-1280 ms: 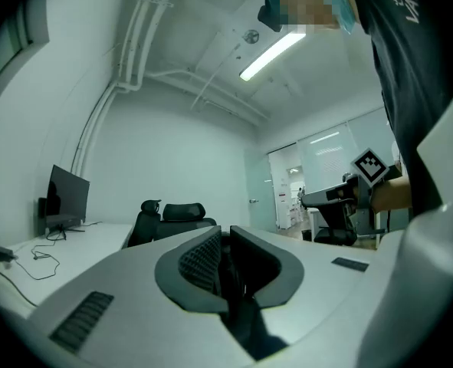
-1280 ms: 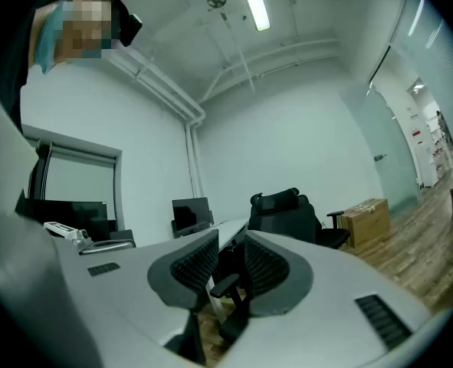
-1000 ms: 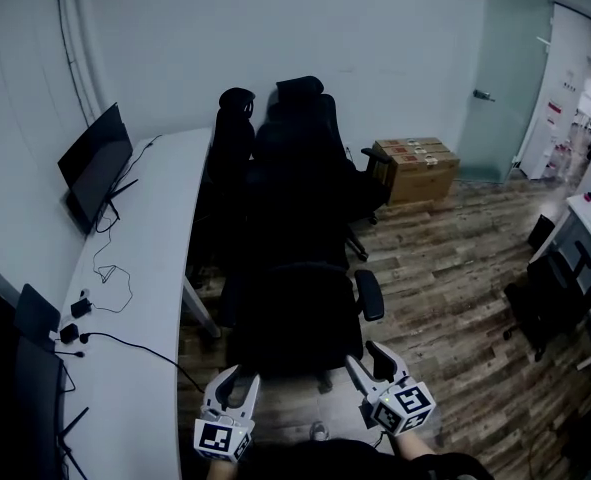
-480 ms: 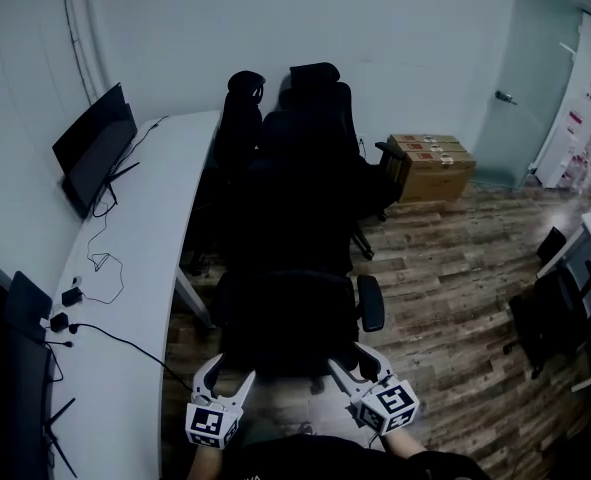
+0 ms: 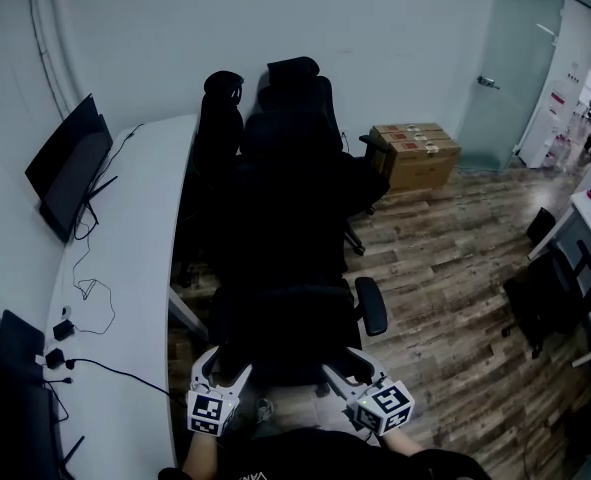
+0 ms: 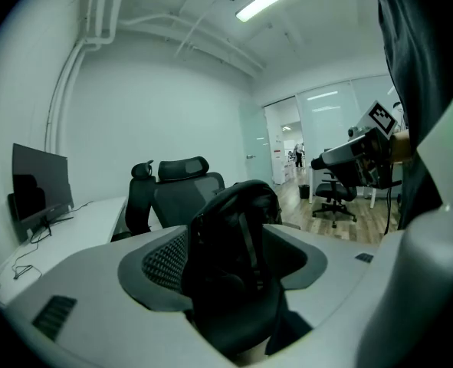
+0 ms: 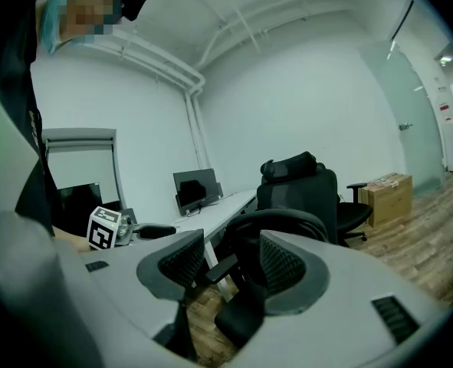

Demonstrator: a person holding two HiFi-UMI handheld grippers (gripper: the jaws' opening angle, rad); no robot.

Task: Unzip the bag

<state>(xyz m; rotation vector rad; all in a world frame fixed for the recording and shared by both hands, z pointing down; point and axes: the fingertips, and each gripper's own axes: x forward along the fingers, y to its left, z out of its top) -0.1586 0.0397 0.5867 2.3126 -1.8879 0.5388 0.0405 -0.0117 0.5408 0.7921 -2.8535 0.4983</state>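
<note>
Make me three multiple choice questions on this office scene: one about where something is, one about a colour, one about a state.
1. Where is the box? A on a chair; B on the floor; C on a shelf.
2. What colour is the desk? A white; B black; C brown.
3. How is the right gripper? A shut on a cable; B open, empty; C shut on a bag.
Answers: 1 B, it sits on the wood planks. 2 A, its long top shows white. 3 B, its pads stand apart, pressing nothing.
</note>
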